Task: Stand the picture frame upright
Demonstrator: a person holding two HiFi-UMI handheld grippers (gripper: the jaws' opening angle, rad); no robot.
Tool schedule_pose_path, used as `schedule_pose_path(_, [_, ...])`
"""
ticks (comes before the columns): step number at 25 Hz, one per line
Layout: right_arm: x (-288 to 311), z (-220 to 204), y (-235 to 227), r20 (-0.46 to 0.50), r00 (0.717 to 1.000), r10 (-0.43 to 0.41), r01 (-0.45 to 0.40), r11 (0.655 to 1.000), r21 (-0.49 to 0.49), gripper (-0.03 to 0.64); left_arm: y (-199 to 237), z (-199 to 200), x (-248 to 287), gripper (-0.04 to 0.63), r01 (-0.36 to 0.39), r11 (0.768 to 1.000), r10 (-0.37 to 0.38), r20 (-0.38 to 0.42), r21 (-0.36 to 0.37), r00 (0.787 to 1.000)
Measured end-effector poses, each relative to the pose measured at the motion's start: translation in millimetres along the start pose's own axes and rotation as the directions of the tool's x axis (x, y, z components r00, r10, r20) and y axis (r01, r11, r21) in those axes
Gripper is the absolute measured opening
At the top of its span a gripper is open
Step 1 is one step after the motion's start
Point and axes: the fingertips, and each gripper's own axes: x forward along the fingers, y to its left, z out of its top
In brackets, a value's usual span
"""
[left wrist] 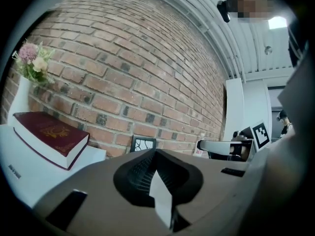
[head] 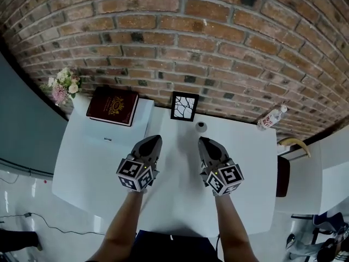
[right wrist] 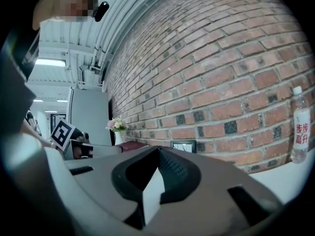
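Note:
The black picture frame (head: 184, 106) with a white cracked-line print stands upright at the back of the white table (head: 251, 162), against the brick wall; it also shows as the frame (left wrist: 143, 143) in the left gripper view and as the frame (right wrist: 183, 145) in the right gripper view. My left gripper (head: 155, 140) is shut and empty, held over the table short of the frame and to its left. My right gripper (head: 203, 141) is shut and empty too, to the frame's right and nearer me. Neither touches the frame.
A dark red book (head: 113, 105) lies on a raised white box at the back left, with a flower vase (head: 64, 86) beyond it. A small dark round object (head: 201, 126) sits just right of the frame. A water bottle (head: 271, 117) stands at the back right.

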Motion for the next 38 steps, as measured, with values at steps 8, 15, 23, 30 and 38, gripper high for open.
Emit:
schedule_pose_path(8, [-47, 13, 28, -0.002, 0.999, 0.044, -0.044, 0.998, -0.044, 0.005, -33, 9, -58, 0.002, -0.048, 0.998, 0.047, 0.038, 0.033, 0.998])
schedule_pose_path(15, [-96, 17, 54, 0.016, 0.997, 0.071, -0.07, 0.996, -0.062, 0.005, -72, 9, -105, 0.002, -0.077, 0.996, 0.074, 0.071, 0.036, 0.995])
schedule_pose_path(23, [-153, 20, 83, 0.037, 0.994, 0.102, -0.099, 0.992, -0.073, 0.005, -120, 7, -156, 0.002, -0.09, 0.994, 0.084, 0.108, 0.056, 0.991])
schedule_pose_path(30, [-198, 20, 108, 0.053, 0.99, 0.134, -0.129, 0.988, -0.085, 0.005, -154, 0, -198, 0.002, -0.116, 0.991, 0.106, 0.136, 0.066, 0.985])
schedule_pose_path(38, [-244, 21, 124, 0.077, 0.988, 0.133, -0.126, 0.989, -0.083, 0.004, -181, 0, -234, 0.002, -0.129, 0.988, 0.114, 0.168, 0.081, 0.979])
